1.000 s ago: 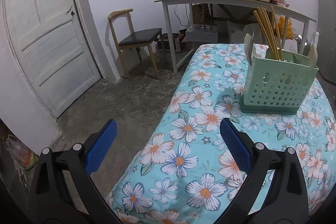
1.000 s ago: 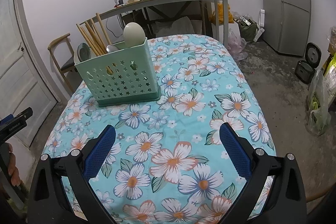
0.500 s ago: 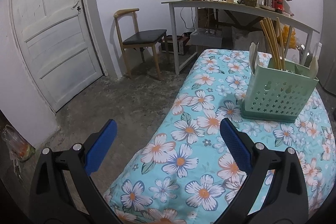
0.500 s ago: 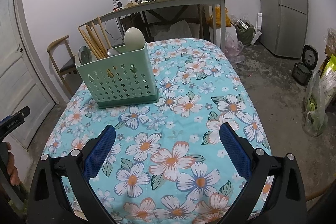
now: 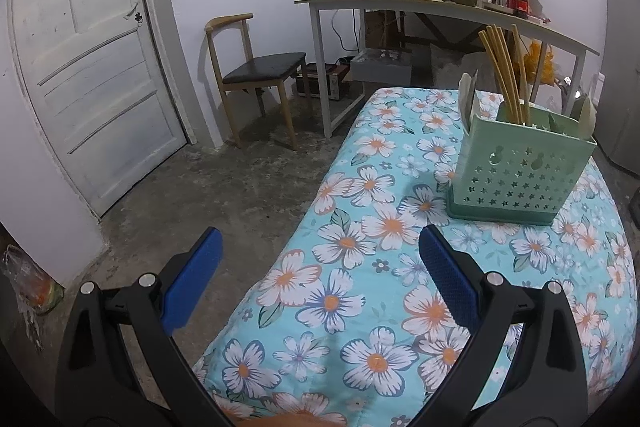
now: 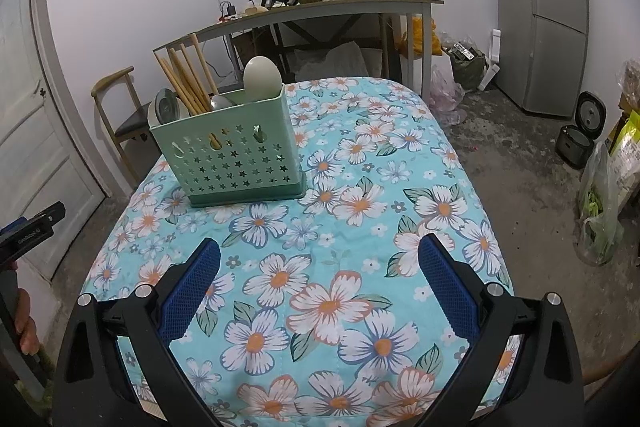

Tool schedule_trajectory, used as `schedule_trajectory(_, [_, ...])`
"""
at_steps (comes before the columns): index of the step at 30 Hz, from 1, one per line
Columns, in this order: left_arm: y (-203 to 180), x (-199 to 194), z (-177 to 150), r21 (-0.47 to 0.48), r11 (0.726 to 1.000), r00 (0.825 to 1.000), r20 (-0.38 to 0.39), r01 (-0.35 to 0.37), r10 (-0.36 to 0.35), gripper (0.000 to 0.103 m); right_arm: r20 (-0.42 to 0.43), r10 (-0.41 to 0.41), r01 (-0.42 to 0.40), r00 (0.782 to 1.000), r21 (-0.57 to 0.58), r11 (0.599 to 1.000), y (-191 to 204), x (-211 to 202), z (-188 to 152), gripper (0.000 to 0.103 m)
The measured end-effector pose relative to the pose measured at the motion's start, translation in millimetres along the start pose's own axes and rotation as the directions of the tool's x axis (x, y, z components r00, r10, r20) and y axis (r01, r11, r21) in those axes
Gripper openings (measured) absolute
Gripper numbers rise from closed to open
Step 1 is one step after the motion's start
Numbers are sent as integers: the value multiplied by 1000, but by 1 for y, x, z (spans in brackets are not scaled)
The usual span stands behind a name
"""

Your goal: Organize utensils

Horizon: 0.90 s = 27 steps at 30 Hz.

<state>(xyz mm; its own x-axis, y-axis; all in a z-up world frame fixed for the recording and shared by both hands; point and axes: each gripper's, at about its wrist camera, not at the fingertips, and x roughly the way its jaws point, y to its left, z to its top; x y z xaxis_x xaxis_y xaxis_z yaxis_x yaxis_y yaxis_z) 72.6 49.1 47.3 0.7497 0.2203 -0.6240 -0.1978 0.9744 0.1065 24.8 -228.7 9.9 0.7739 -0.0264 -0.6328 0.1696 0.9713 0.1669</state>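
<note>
Both tongs, left tongs [image 5: 320, 259] and right tongs [image 6: 319, 263], released and empty, have backed away from the mint-green star-perforated plastic utensil caddy [image 6: 230, 157]; organizing looks finished.

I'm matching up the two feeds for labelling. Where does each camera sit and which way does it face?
Left wrist: on the left hand-held gripper, over the floral table's left edge, facing the door and chair; open blue fingers show.
Right wrist: on the right hand-held gripper, facing down the table toward the fridge; open fingers show, the left gripper at the frame's left edge.
Shared: the green utensil caddy holding chopsticks, and the cluttered desk.
</note>
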Motion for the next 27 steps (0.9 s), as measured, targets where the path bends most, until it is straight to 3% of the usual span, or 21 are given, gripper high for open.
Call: schedule_trajectory(27, [-5, 1, -1, 17, 1000, 1000, -11, 8, -8, 95, 1, 0, 0, 1000, -7, 1000, 2, 0, 1, 96])
